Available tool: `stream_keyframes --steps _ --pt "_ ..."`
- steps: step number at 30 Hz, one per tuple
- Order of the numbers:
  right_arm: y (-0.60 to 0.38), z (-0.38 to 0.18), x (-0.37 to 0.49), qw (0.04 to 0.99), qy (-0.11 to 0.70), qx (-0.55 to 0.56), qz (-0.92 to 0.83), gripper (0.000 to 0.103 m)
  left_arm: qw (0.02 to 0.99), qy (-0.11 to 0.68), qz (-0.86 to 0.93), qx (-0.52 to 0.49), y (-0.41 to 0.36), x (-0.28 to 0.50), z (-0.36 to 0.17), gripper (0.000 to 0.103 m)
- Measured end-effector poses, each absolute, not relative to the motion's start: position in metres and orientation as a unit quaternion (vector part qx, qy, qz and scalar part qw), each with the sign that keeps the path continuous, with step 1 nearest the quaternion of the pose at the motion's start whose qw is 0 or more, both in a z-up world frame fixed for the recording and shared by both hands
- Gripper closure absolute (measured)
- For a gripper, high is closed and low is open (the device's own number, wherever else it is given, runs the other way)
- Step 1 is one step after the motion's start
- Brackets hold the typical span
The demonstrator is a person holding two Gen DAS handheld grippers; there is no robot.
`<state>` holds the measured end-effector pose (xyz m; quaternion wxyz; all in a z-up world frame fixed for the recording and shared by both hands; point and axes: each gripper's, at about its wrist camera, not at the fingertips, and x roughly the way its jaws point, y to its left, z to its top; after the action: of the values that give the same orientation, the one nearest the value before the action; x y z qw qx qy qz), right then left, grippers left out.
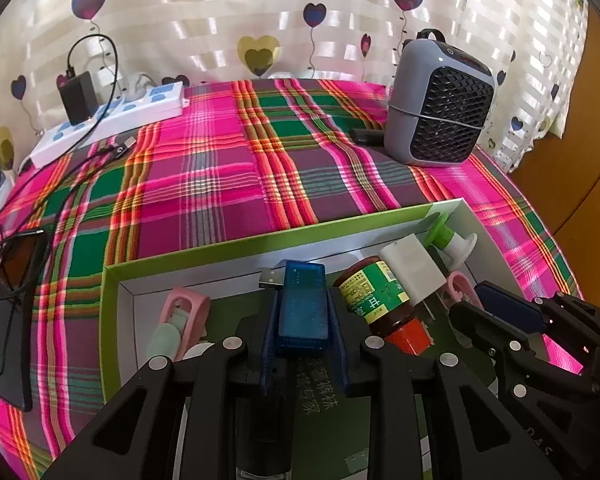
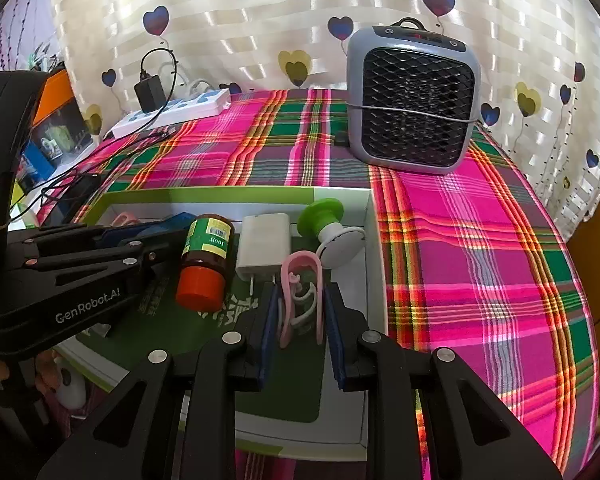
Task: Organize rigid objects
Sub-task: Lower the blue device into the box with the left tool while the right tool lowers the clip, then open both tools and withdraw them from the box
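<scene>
A green-rimmed white box [image 1: 260,249] lies on the plaid cloth; it also shows in the right wrist view [image 2: 376,264]. My left gripper [image 1: 303,312] is shut on a blue translucent USB stick [image 1: 302,304] above the box. My right gripper [image 2: 302,312] is shut on a pink clip [image 2: 302,280] over the box's right part; it shows in the left wrist view [image 1: 540,320]. In the box lie a brown bottle with a red cap [image 2: 204,264], a white charger [image 2: 264,244], a green-and-white suction piece [image 2: 328,224] and a pink and mint item [image 1: 180,320].
A grey fan heater [image 2: 414,100] stands at the back right of the table. A white power strip [image 1: 112,120] with a black adapter and cables lies at the back left. A black phone [image 1: 10,344] and sunglasses lie at the left edge. Curtain behind.
</scene>
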<state>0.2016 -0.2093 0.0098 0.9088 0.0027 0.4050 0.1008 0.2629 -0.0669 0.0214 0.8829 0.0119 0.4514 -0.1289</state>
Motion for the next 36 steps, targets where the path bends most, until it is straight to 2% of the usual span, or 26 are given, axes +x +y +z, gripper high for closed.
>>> stream_keyframes --steps 17,36 --pt "-0.21 0.015 0.195 0.913 0.395 0.011 0.103 0.058 0.889 0.439 -0.124 0.019 -0.067 0.252 0.03 0.073" --pt "-0.208 0.027 0.17 0.92 0.379 0.011 0.096 0.057 0.902 0.414 -0.122 0.024 -0.062 0.211 0.052 0.072"
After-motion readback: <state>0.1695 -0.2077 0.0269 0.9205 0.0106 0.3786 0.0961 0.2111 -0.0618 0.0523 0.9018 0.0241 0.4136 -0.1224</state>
